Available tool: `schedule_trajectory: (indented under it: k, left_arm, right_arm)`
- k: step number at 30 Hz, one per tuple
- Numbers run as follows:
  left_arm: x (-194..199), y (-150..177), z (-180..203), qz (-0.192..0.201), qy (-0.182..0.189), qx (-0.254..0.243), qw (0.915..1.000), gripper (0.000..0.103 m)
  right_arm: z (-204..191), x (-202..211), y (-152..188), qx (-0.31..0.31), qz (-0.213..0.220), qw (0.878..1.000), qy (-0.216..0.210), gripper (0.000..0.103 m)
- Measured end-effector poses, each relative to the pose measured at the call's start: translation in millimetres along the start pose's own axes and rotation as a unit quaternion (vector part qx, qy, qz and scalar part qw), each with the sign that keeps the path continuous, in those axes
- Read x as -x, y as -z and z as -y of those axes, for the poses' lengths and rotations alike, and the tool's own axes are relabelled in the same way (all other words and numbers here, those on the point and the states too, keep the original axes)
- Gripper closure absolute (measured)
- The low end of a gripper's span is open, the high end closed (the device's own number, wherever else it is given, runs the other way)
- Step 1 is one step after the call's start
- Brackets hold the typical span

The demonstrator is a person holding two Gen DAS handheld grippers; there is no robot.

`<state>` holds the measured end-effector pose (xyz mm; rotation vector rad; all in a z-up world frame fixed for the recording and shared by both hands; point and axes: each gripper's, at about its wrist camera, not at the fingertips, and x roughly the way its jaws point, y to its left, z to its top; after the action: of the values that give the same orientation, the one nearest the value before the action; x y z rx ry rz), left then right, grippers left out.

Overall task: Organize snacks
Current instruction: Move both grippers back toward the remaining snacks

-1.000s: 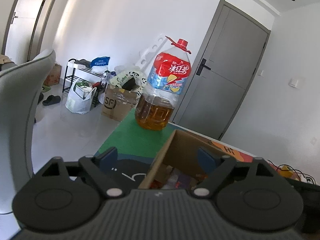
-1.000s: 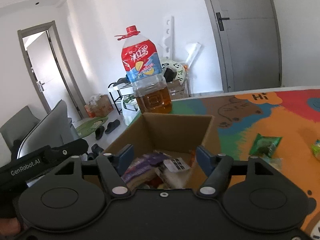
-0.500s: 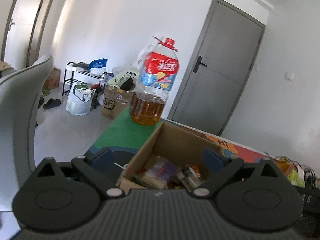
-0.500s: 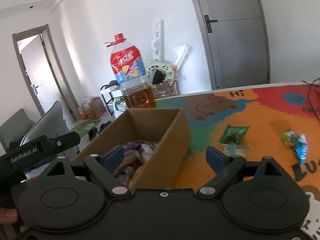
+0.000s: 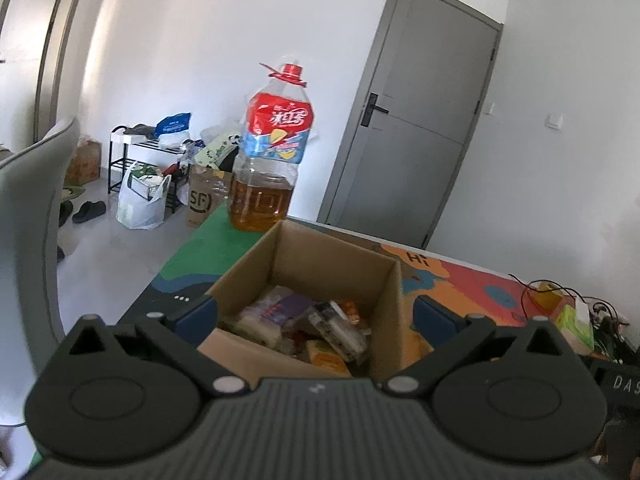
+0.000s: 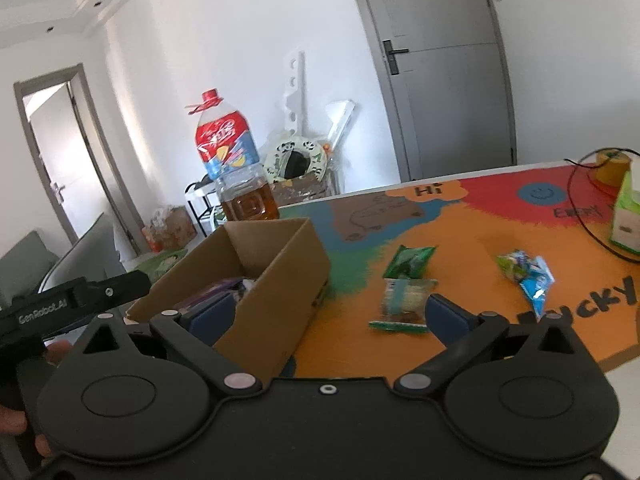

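Standing on the colourful mat (image 6: pixel 460 236) that covers the counter (image 6: pixel 624 376): an open cardboard box (image 5: pixel 320 258), already holding a jumble of wrapped snacks (image 5: pixel 304 326). Just behind the box, at the mat's green corner, a big oil bottle (image 5: pixel 272 160) with a red cap, upright, about a third full of amber liquid.

Framing the box in the left wrist view, the left hand-held gripper (image 5: pixel 316 318), jaws spread wide after opening over the last moment, blue pads either side of the box and not pressing on it; nothing gripped. Same for the right hand-held gripper (image 6: pixel 332 316): jaws wide apart, just opened further, left pad low against the box's near corner, right pad over the bare mat, nothing clamped.

Lying loose on the orange part of the mat to the right of the box: a green packet (image 6: pixel 408 261), a clear packet with green edges (image 6: pixel 404 304) just in front of it, nearly between the right jaws, and a blue and green packet (image 6: pixel 528 276) further right. Near the right edge, a green and white carton (image 6: pixel 626 216) with a black cable (image 6: pixel 580 208) looping past it.

Visible at the far left of the right wrist view: the left tool's black body, a person's hand (image 6: pixel 16 412) wrapped round its handle.
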<state>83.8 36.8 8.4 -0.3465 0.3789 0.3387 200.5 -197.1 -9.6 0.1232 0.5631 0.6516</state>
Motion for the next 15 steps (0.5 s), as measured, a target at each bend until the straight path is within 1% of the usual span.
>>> schedule_trajectory:
  k: [3,10,15]
  left_arm:
    - [4.0,0.9,8.0,0.005,0.001,-0.007,1.0,0.0]
    - [4.7,5.8,30.2,0.006,0.018,-0.02,0.9996,0.0]
    - [1.6,10.2,45.1,0.004,0.045,-0.02,0.9988,0.0]
  right_arm:
    - [7.7,7.8,1.3,0.001,0.004,1.0,-0.005,0.0]
    - [28.2,19.9,2.8,-0.007,0.018,1.0,0.002,0.0]
    - [41.5,22.7,6.2,-0.012,0.021,1.0,0.01,0.0]
